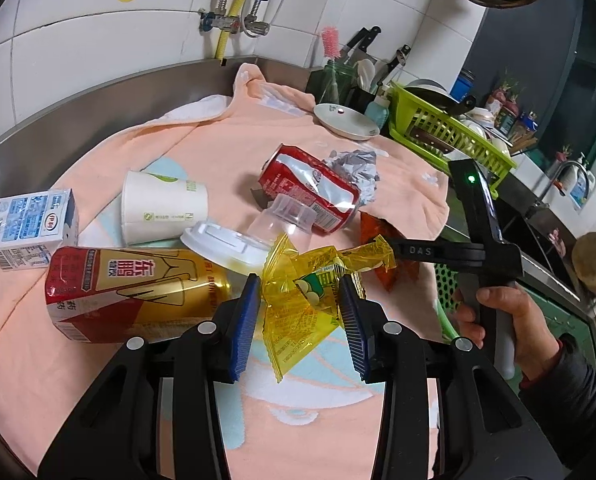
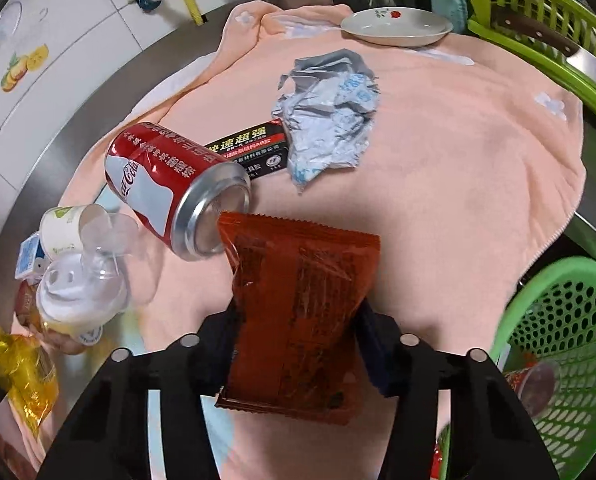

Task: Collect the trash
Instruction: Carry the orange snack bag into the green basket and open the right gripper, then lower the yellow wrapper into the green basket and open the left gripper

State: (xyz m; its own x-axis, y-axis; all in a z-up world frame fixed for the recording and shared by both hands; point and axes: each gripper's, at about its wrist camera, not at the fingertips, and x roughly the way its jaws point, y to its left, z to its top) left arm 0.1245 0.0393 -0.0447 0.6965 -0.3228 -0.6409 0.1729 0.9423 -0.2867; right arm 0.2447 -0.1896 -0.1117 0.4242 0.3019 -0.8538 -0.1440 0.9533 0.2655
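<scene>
The left gripper clamps a crumpled yellow wrapper between its 2 blue pads, above the peach towel. The right gripper is closed on a red-brown snack packet, held beside the red cola can.

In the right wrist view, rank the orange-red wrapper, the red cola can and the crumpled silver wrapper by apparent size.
1. Orange-red wrapper, though it is nearest the camera, which inflates it.
2. Red cola can.
3. Crumpled silver wrapper, close to the can; it lies farther off, so unsure.
</scene>
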